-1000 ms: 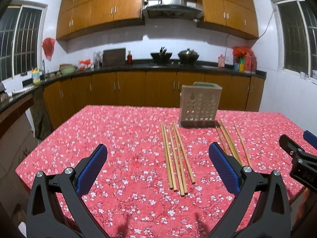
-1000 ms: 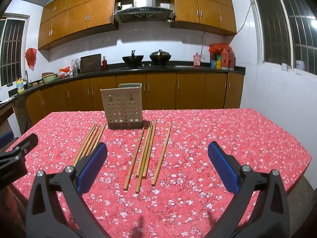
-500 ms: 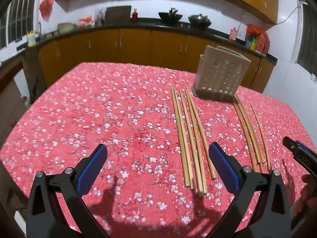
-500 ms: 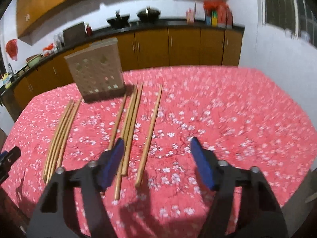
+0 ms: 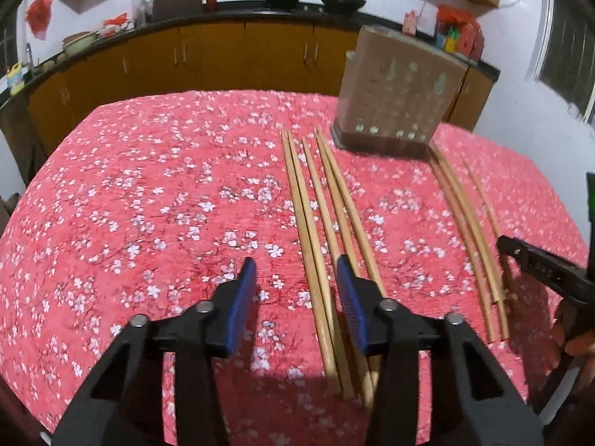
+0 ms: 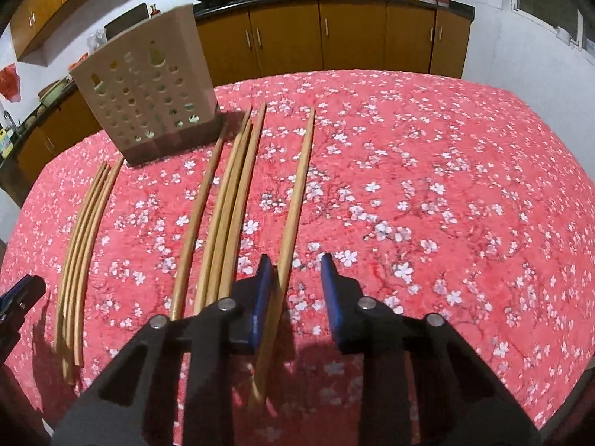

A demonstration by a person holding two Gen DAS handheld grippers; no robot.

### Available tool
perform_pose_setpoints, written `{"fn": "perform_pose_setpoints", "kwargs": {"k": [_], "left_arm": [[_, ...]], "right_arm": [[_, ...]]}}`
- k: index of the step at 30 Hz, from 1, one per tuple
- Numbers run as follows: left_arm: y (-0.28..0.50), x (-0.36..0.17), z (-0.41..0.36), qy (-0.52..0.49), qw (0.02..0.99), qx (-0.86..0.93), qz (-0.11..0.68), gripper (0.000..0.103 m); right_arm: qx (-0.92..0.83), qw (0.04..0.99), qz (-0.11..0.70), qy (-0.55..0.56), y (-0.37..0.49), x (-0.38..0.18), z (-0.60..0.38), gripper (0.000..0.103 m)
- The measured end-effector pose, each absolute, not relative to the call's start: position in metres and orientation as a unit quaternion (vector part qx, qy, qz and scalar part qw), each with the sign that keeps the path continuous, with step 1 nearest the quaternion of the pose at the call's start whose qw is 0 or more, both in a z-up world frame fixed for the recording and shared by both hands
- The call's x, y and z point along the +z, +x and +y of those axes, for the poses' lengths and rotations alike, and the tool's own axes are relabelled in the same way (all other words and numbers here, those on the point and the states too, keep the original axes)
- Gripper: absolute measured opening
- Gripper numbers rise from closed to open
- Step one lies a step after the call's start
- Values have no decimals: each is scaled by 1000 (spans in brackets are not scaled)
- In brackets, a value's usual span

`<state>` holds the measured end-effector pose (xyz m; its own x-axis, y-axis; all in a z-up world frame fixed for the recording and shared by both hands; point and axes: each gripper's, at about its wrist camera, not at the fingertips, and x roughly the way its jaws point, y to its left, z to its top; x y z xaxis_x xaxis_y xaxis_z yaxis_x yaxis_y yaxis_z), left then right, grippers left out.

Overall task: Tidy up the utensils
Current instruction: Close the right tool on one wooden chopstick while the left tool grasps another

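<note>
Several wooden chopsticks lie on a red flowered tablecloth (image 5: pixel 148 204) in front of a beige perforated utensil holder (image 5: pixel 399 89). In the left wrist view my left gripper (image 5: pixel 295 290) is open, low over the table, with its jaws astride the two leftmost chopsticks (image 5: pixel 308 230) of the left group. A second group of chopsticks (image 5: pixel 472 238) lies further right. In the right wrist view my right gripper (image 6: pixel 297 286) is open, its jaws around the rightmost single chopstick (image 6: pixel 297 200). The holder (image 6: pixel 145 85) stands at the back left there.
Brown kitchen cabinets and a dark counter (image 5: pixel 223 48) run behind the table, with woks on the stove. The right gripper's tip (image 5: pixel 539 264) shows at the right edge of the left view. The table's far edge lies just behind the holder.
Both grippers have tilted down and dropped toward the table. Both sets of jaws have narrowed from wide open and now straddle chopsticks.
</note>
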<state>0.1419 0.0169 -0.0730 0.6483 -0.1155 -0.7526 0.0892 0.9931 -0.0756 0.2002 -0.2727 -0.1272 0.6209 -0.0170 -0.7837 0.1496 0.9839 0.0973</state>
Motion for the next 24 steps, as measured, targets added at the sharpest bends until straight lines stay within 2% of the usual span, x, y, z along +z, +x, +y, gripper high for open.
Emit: {"fn": "perform_pose_setpoints", "kwargs": {"k": [2, 4, 15, 20, 24], "left_arm": [[149, -78, 16, -10, 902, -52, 428, 32], [152, -83, 17, -9, 897, -51, 438, 29], [158, -86, 16, -17, 894, -67, 442, 27], [167, -92, 13, -8, 892, -60, 447, 9], [177, -93, 10, -2, 893, -57, 447, 8]], "right_arm": [[-48, 898, 431, 69, 200, -128, -272, 22], [-48, 899, 430, 66, 200, -128, -271, 21], [-45, 901, 426, 60, 200, -129, -269, 19], [-45, 904, 422, 48, 200, -131, -267, 17], [-45, 906, 418, 40, 201, -131, -269, 9]]}}
